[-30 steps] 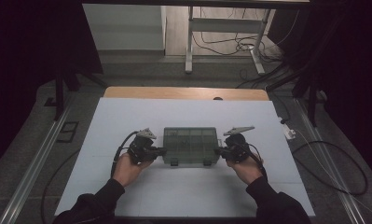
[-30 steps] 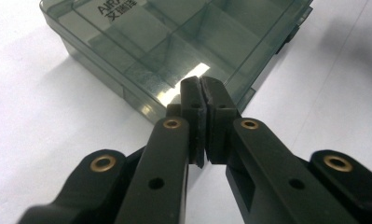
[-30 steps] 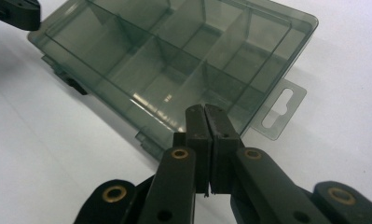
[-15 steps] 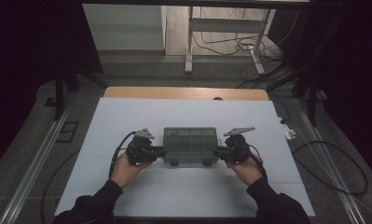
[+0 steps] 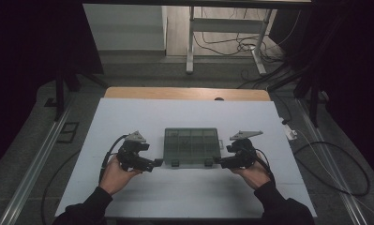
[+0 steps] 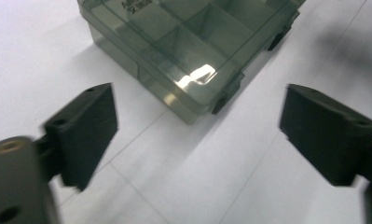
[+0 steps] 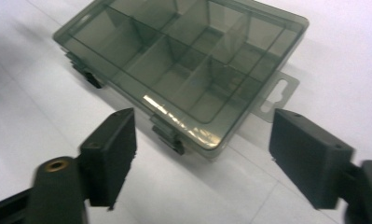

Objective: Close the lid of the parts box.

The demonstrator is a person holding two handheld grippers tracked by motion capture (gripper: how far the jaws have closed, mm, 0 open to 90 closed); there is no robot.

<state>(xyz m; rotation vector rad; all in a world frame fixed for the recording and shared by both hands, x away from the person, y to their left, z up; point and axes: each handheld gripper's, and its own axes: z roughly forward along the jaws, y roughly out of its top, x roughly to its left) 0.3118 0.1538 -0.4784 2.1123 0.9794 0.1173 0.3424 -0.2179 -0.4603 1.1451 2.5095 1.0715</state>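
Note:
A smoky transparent compartment box [image 5: 192,146] lies flat on the white table sheet [image 5: 128,117], lid down, its two dark latches toward the person. My left gripper [image 5: 157,162] sits just off the box's front left corner. Its jaws have just been opening and stand wide, with nothing between the pads; the left gripper view has the box [image 6: 188,42] a little ahead of the left gripper [image 6: 197,116]. At the front right corner my right gripper [image 5: 218,161] has also just been opening. In the right gripper view, one latch [image 7: 167,135] is ahead of the right gripper [image 7: 202,126], untouched.
The box has a hang tab [image 7: 277,95] on one short side. A wooden strip [image 5: 184,93] runs along the table's far edge. Cables [image 5: 334,159] lie on the floor to the right, and a metal frame [image 5: 190,42] stands beyond the table.
Both grippers were closed at the box's front latches and now stand open. The left hand has drawn back a little from the box toward the person. The box has not moved.

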